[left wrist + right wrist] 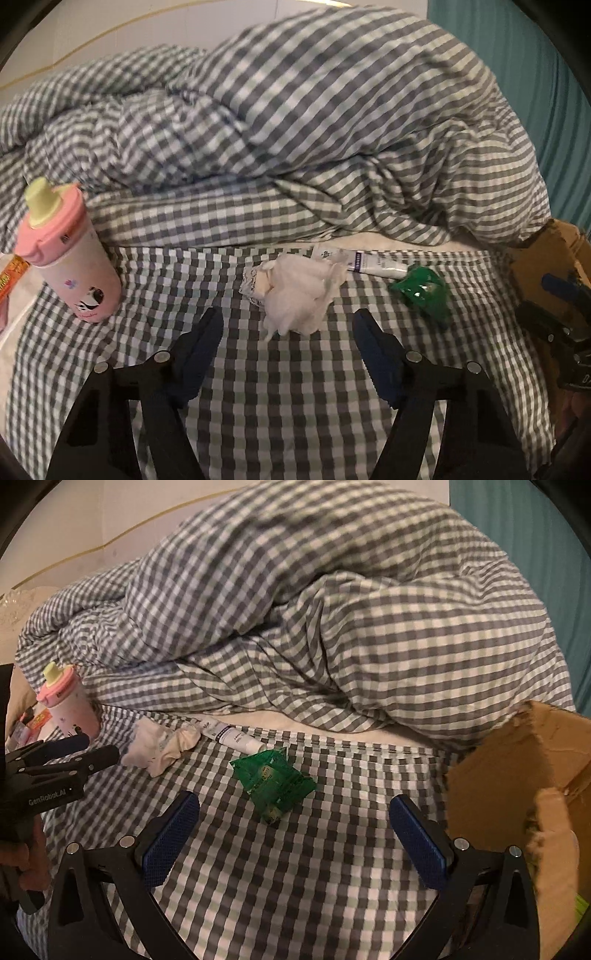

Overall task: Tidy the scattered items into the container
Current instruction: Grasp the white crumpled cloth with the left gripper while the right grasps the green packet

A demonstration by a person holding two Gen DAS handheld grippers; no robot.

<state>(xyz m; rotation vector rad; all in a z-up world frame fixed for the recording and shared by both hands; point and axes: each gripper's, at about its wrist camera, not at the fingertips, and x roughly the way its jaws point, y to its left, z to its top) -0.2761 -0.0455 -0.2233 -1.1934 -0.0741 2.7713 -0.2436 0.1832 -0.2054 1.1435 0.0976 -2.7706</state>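
Observation:
On the checked bedsheet lie a crumpled white tissue (301, 295) (159, 747), a white tube (364, 263) (232, 736) and a green wrapper (423, 290) (273, 781). A pink bottle (70, 251) (70, 705) with a pale green cap stands at the left. A cardboard box (517, 775) (546, 273) stands at the right. My left gripper (288, 321) is open and empty, just short of the tissue; it also shows in the right wrist view (99, 751). My right gripper (293, 805) is open and empty, its fingertips at either side of the wrapper's near end.
A bunched checked duvet (295, 129) fills the back of the bed. An orange packet (11, 280) lies at the far left by the bottle. A teal curtain (535, 554) hangs at the right behind the box.

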